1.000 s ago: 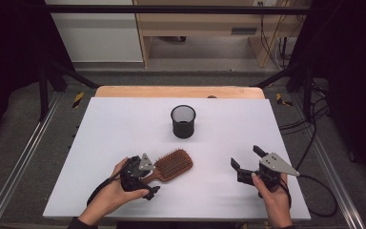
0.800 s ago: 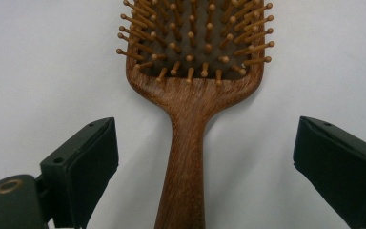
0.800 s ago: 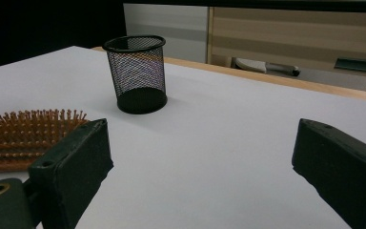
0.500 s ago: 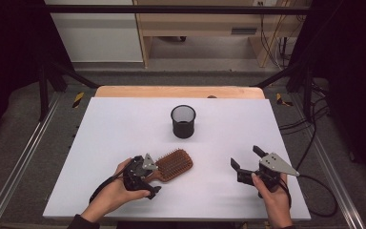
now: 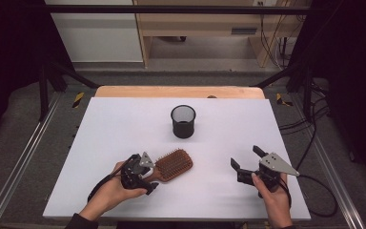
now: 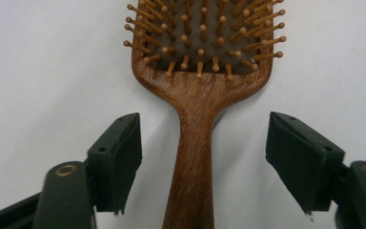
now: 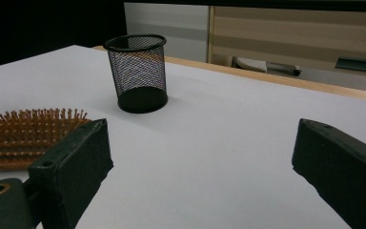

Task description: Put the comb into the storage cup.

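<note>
Brush (image 5: 171, 165) lies near-left on table (image 5: 124, 124), bristles up | left gripper (image 6: 202, 162) straddles its handle, jaws just been closing, pads not yet touching | right gripper (image 5: 244, 161) spread, idle near-right | cup (image 5: 183, 121) far-centre, likely destination

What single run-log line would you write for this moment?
left gripper: jaws closing around hairbrush handle, not touching | right gripper: open, nothing between jaws | mesh cup: upright behind hairbrush | table

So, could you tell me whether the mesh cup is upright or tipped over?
Upright: the mesh cup stands on its base, open rim up, on the white table.
</note>
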Action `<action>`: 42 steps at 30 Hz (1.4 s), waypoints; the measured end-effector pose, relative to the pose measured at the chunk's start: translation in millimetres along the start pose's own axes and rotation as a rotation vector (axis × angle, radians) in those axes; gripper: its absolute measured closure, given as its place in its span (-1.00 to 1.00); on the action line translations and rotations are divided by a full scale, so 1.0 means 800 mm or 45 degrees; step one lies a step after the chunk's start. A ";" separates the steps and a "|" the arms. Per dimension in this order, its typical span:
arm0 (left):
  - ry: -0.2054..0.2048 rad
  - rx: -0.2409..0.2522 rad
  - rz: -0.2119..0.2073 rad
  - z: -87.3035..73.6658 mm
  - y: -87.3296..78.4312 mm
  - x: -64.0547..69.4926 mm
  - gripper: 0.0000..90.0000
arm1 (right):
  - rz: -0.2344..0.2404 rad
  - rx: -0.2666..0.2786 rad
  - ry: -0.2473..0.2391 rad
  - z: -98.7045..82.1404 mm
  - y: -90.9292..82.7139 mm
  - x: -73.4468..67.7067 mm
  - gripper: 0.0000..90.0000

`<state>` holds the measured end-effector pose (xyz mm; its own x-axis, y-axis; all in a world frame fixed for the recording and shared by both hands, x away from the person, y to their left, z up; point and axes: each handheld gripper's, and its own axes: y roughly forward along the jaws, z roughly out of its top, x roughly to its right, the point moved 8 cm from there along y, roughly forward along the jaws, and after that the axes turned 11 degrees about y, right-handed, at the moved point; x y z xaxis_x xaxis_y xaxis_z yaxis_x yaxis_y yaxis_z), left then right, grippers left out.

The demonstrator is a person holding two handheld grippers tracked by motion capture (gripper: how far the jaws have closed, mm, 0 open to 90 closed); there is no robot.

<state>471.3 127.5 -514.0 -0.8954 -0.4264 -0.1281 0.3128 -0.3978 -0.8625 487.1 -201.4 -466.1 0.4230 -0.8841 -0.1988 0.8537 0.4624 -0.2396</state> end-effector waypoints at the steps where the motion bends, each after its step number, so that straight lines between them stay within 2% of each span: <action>1: 0.001 -0.001 -0.004 0.000 0.000 0.000 -0.25 | 0.001 -0.001 0.000 0.000 0.000 0.000 -0.86; 11: -0.023 -0.021 -0.023 -0.004 0.005 -0.005 0.08 | 0.004 -0.001 -0.001 0.000 0.000 -0.001 -0.86; 19: -0.006 -0.036 -0.057 -0.006 0.008 -0.003 0.31 | 0.007 -0.005 -0.004 -0.001 0.000 -0.001 -0.86; 30: 0.003 -0.055 -0.062 -0.007 0.012 -0.004 0.43 | 0.007 -0.007 0.000 -0.001 0.000 -0.001 -0.86; 37: 0.028 -0.072 -0.058 -0.005 0.014 -0.005 0.49 | 0.013 -0.009 0.004 -0.001 0.001 -0.002 -0.87; 40: 0.045 -0.088 -0.040 -0.004 0.015 -0.003 0.51 | 0.014 -0.009 0.005 -0.001 0.001 -0.002 -0.87; 42: 0.041 -0.081 -0.045 -0.004 0.015 -0.002 0.58 | 0.015 -0.009 0.003 -0.001 0.001 -0.002 -0.87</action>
<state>475.4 126.1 -525.7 -0.9155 -0.3864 -0.1120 0.2613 -0.3593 -0.8959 486.8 -199.4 -467.0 0.4322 -0.8784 -0.2038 0.8465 0.4731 -0.2440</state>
